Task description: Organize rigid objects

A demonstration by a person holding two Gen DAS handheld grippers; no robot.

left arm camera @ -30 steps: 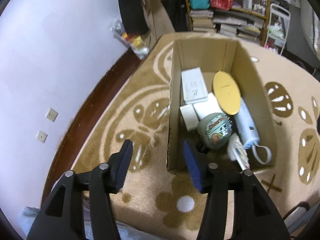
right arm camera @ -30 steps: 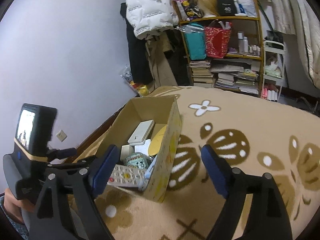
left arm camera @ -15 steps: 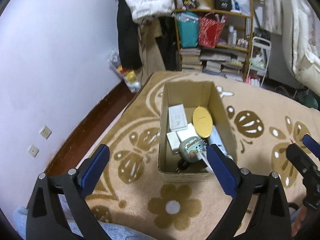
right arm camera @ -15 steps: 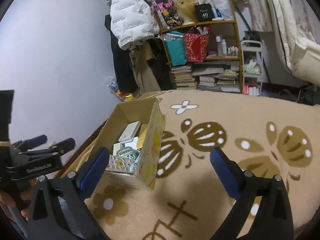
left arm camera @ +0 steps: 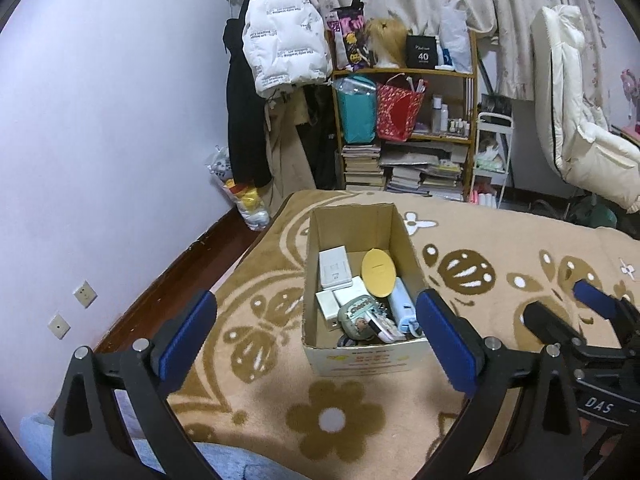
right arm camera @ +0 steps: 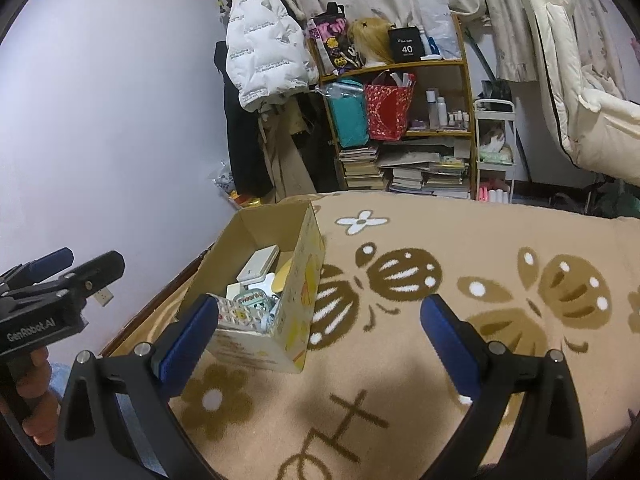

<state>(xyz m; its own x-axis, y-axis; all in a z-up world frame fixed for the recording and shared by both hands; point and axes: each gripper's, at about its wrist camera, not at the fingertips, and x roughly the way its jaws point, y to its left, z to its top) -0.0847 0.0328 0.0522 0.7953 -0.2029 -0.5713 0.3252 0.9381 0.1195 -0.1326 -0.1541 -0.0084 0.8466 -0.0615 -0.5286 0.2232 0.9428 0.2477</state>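
An open cardboard box (left arm camera: 362, 357) (right arm camera: 298, 280) stands on the patterned carpet. Inside lie a white flat box (left arm camera: 334, 267) (right arm camera: 258, 265), a yellow oval lid (left arm camera: 379, 271), a pale blue device (left arm camera: 402, 308), a round printed case (left arm camera: 358, 320) (right arm camera: 254, 299) and a remote (right arm camera: 236, 315). My left gripper (left arm camera: 316, 334) hangs open, high and back from the box's near end, holding nothing. My right gripper (right arm camera: 318, 330) is open too, empty, to the right of the box. Each gripper shows at the edge of the other's view.
Beige carpet (right arm camera: 440, 248) with brown butterfly and flower shapes spreads to the right. A lilac wall (left arm camera: 100, 140) and dark floor strip run along the left. At the back stand a cluttered shelf (left arm camera: 404, 128), hanging coats (left arm camera: 280, 40) and a white cart (left arm camera: 490, 160).
Both grippers have pulled up and back from the box, which looks smaller. The left gripper's fingers, close together a second ago, have spread wide. More of the room shows.
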